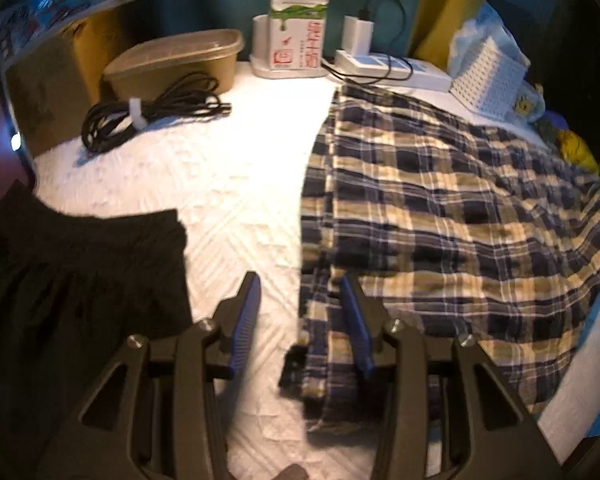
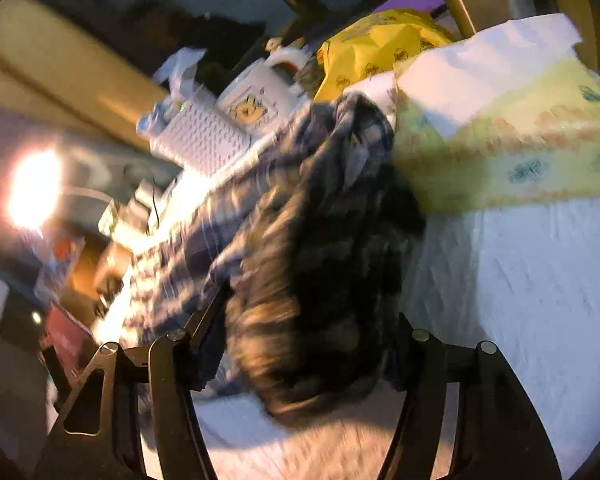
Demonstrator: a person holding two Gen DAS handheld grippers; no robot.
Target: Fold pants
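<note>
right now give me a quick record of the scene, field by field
surface: white textured cover
plaid pants: spread on the right side, near edge bunched
left gripper: open, right finger on the plaid edge, left finger over bare cover
right gripper: blurred, plaid fabric bunched between the fingers, grip unclear
black garment: lying flat, left
cable: coiled, far left
tub: behind the cable
carton: upright at the back

One plaid pants (image 1: 440, 200), one black garment (image 1: 80, 280), one cable bundle (image 1: 148, 116).

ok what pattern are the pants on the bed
Navy, cream and tan plaid pants; clearest in the left wrist view.
</note>
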